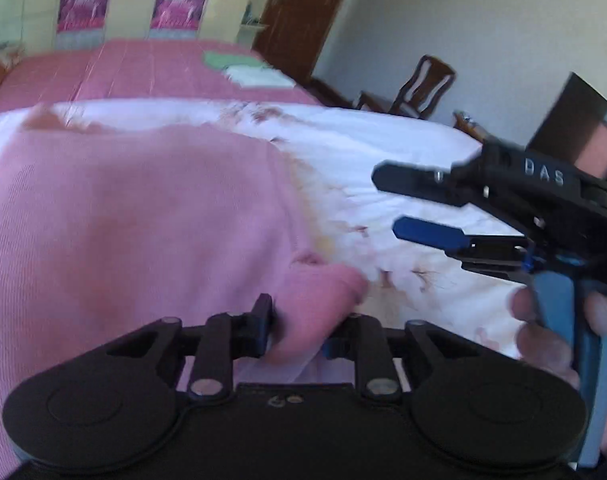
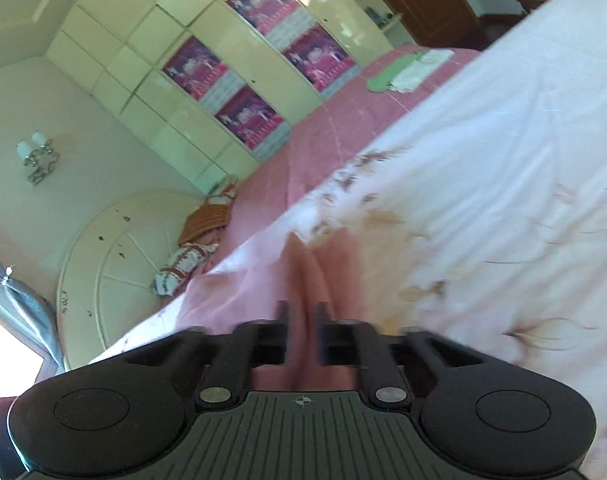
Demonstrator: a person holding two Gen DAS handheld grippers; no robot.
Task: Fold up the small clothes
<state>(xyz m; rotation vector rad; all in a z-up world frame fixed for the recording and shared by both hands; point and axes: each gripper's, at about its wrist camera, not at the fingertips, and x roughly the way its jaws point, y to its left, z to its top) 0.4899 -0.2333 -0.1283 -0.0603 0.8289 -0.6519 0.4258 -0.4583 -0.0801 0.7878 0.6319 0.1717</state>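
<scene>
Pink cloth is lying spread on the white flowered sheet of the bed, w/ one bunched edge pulled up toward the left wrist cam. Left hand-held gripper is pinching that bunched edge, fingers closed in on the fabric roll. Right hand-held gripper is showing in the left view off to the right, above the sheet, apart from the cloth there; its black and blue fingers look spread w/ a gap. In the right wrist view, though, the same gripper is sitting narrow w/ a pink fold between the fingers; pic is blurred, so grip can't be confirmed. A hand is wrapping the blue handle. Farther back, a pink bedspread is carrying folded green and white pieces.
</scene>
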